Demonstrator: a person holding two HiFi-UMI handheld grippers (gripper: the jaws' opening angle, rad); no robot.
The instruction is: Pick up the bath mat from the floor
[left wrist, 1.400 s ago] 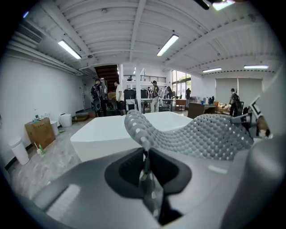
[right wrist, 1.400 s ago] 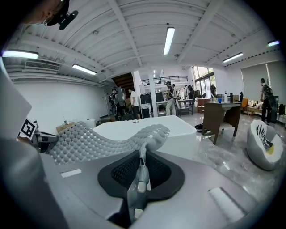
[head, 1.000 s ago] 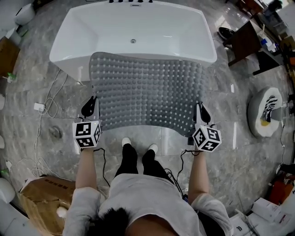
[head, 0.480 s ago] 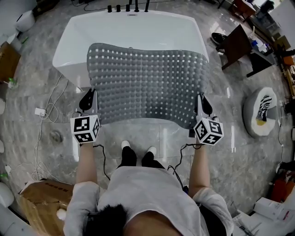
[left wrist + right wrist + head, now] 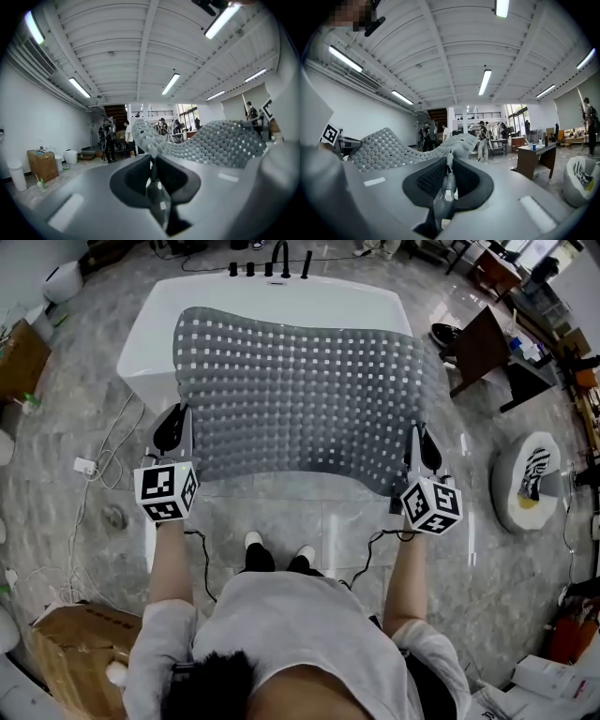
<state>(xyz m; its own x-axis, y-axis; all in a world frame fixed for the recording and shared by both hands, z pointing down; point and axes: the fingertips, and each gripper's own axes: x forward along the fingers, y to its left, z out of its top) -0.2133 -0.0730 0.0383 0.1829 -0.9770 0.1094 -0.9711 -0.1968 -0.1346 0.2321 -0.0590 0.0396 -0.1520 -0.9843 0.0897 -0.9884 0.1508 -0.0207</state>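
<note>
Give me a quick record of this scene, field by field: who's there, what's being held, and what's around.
Who: a person standing on a grey stone floor, with a gripper in each hand
Held: grey bath mat, full of holes, spread out and off the floor
Left gripper: jaws shut on the mat's near left corner
Right gripper: jaws shut on its near right corner
Beyond the mat: white bathtub
Nearby: cardboard box

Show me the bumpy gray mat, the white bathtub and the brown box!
bath mat [image 5: 300, 399], head view, middle of its dotted surface.
bathtub [image 5: 148, 348], head view, bare left side beside the mat.
cardboard box [image 5: 75, 652], head view, its top.
</note>
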